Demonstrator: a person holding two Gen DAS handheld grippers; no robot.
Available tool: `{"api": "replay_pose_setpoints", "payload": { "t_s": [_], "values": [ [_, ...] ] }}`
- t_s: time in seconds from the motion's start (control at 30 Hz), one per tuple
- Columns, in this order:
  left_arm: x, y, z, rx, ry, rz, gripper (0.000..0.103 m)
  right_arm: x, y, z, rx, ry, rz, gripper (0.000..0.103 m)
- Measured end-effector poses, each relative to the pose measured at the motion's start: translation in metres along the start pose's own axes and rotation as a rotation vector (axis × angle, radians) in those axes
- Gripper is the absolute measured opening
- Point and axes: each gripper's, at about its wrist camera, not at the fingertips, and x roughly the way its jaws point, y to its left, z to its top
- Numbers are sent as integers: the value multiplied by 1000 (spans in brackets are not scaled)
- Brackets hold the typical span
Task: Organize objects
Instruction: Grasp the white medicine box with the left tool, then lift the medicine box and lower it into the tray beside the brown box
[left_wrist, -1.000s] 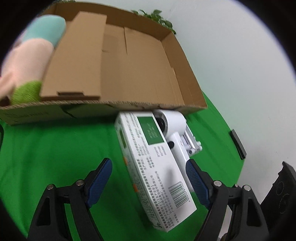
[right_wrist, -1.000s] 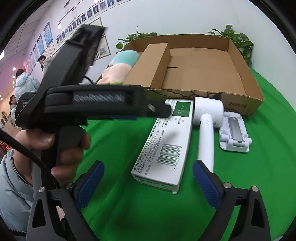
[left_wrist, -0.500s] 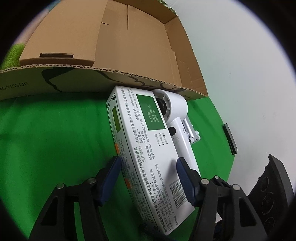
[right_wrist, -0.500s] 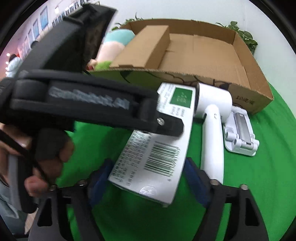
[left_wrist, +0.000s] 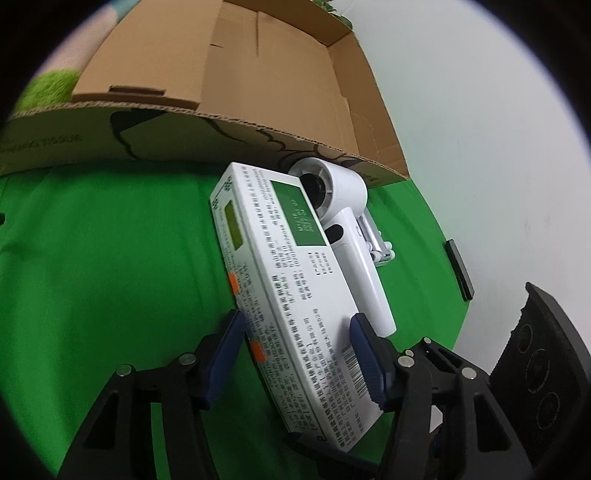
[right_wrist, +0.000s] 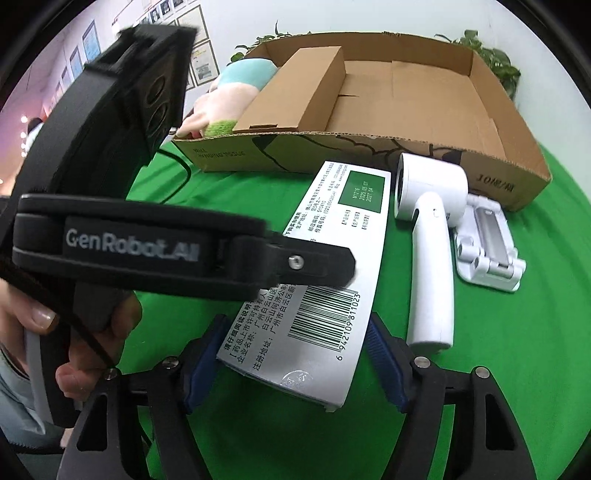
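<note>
A long white box (left_wrist: 295, 295) with a green label and a barcode lies on the green cloth, in front of the cardboard tray (left_wrist: 221, 122). My left gripper (left_wrist: 295, 343) straddles its middle; the jaws are closing and both blue pads (left_wrist: 229, 332) press its long sides. In the right wrist view the white box (right_wrist: 332, 277) points toward me. My right gripper (right_wrist: 295, 350) is closing on its near end, pads against both sides. The left gripper's black body (right_wrist: 147, 251), held by a hand, crosses over the box.
A white hair dryer (right_wrist: 432, 240) lies beside the box, with a white folding stand (right_wrist: 487, 243) to its right. The cardboard tray (right_wrist: 369, 155) holds a brown carton (right_wrist: 303, 88) and a plush toy (right_wrist: 229, 96). A black slab (left_wrist: 458, 269) lies at the cloth's edge.
Both grippers have come down onto the white box and narrowed from wide open until their pads meet its sides. The box, dryer and stand have stayed where they were.
</note>
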Motion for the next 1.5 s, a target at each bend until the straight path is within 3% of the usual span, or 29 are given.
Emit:
{"api": "replay_pose_setpoints", "payload": {
  "t_s": [0.23, 0.47, 0.67, 0.87, 1.1, 1.27, 1.5],
  "values": [
    [-4, 14, -3, -84, 2, -56, 55, -11, -10, -3, 77, -3, 106, 64],
    [-17, 4, 0, -58, -36, -65, 46, -17, -4, -7, 58, -30, 81, 63],
    [-47, -19, 18, 31, -126, -61, 44, -37, 6, 5, 38, -136, 52, 62],
    [-82, -45, 48, 124, -216, -38, 42, -54, 9, 39, 6, -247, 31, 62],
    [-103, -66, 83, 215, -262, -6, 42, -61, 3, 82, -14, -342, 12, 62],
    [-102, -66, 112, 228, -284, 18, 42, -54, -10, 120, -20, -340, 31, 62],
    [-81, -54, 151, 177, -233, 73, 42, -8, -33, 176, 3, -262, 75, 61]
  ]
}}
